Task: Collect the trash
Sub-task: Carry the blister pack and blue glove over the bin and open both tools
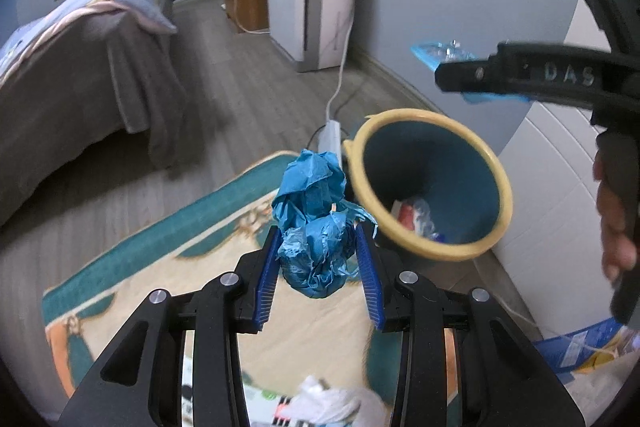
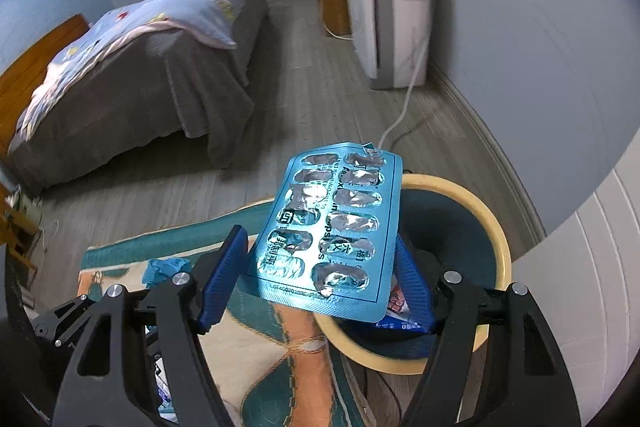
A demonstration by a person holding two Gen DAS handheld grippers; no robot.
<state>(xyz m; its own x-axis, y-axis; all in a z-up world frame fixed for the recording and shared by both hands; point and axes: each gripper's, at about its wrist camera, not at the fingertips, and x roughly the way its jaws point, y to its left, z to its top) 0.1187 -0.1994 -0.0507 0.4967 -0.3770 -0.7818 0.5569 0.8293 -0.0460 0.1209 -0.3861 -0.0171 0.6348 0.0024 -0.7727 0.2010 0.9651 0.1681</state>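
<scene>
The bed (image 2: 132, 67) fills the upper left of both views, with the white appliance (image 2: 390, 11) against the wall at upper centre. Only the right wrist view shows the right tool (image 2: 320, 267) clamped on a blue blister pack (image 2: 332, 231), held over the yellow-rimmed bin (image 2: 498, 243). The left wrist view shows the left tool (image 1: 318, 255) gripping crumpled blue paper (image 1: 314, 223) above the rug (image 1: 160, 247), just left of the bin, whose trash shows at the bottom.
</scene>
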